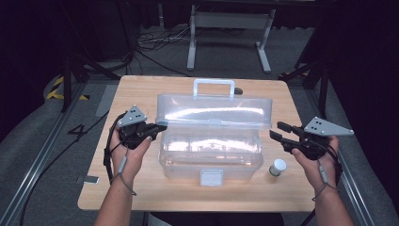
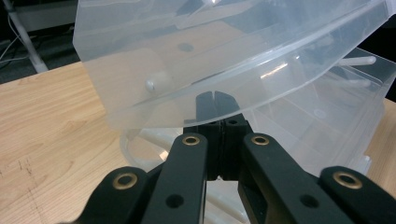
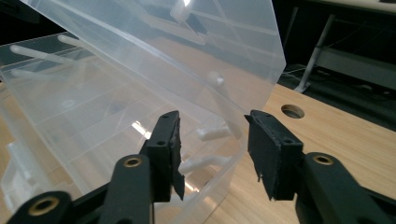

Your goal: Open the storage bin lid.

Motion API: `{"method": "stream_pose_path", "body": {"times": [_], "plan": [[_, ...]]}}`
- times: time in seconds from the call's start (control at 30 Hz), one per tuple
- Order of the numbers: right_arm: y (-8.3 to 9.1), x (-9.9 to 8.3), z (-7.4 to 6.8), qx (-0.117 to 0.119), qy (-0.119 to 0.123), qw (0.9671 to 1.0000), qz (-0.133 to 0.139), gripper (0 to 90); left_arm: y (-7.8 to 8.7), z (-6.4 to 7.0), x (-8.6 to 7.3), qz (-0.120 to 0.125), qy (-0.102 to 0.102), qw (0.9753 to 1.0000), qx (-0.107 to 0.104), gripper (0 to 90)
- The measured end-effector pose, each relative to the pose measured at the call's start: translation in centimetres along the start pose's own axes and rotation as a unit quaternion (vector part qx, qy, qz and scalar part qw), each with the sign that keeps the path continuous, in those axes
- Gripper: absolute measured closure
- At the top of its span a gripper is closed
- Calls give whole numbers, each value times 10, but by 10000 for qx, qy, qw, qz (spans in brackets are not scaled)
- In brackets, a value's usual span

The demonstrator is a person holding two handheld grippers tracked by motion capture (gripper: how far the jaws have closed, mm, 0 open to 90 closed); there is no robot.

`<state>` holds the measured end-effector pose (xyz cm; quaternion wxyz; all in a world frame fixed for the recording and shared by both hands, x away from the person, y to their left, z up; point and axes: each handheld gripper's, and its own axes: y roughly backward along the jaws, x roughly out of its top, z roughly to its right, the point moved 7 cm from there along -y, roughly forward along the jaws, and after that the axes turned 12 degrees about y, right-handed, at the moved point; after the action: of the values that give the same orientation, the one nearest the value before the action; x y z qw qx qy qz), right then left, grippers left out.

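Left tool (image 1: 157,127) clamps box lid (image 1: 214,111) edge; right tool (image 1: 277,130) beside box.

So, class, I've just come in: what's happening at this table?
A person works at a wooden table with a gripper in each hand. The left gripper is shut on the edge of the lid of a clear plastic box, holding the lid raised. The right gripper is open beside the box's right end, its fingers not gripping anything. A small white-capped jar stands on the table near the right hand.
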<state>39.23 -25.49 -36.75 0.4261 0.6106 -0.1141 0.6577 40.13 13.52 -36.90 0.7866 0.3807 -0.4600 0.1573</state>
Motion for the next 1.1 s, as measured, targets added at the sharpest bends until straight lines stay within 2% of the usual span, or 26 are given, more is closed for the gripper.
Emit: {"method": "stream_pose_path", "body": {"times": [0.07,0.23,0.37,0.47,0.6,0.67,0.77,0.83,0.9,1.1], "plan": [[-5,1,-3,-50,1,10000,-72,470,0,0,0,-2,-11,10000,-1,900],[-13,6,-4,-290,64,9996,-10,396,0,0,0,-1,-3,10000,0,900],[-21,11,-3,-588,60,9982,111,388,0,0,0,-18,-18,10000,5,900],[-30,13,-5,-663,183,9975,164,352,0,1,-1,-28,-22,10000,3,900],[-39,16,-7,-812,157,9960,343,303,1,1,-1,-33,-15,10000,-3,900],[-40,17,-7,-819,159,9958,377,297,2,1,-1,-52,-4,10000,-14,900],[-44,19,-6,-1012,147,9934,514,307,2,0,-1,-62,-22,10000,-9,900],[-46,20,-7,-995,104,9936,533,365,2,1,-2,-77,-14,10000,-11,900],[-47,21,-6,-977,19,9936,568,372,2,2,-2,-57,-10,10000,-27,900],[-47,22,-4,-1088,124,9925,545,400,3,3,-3,-63,-10,10000,-50,898]]}}
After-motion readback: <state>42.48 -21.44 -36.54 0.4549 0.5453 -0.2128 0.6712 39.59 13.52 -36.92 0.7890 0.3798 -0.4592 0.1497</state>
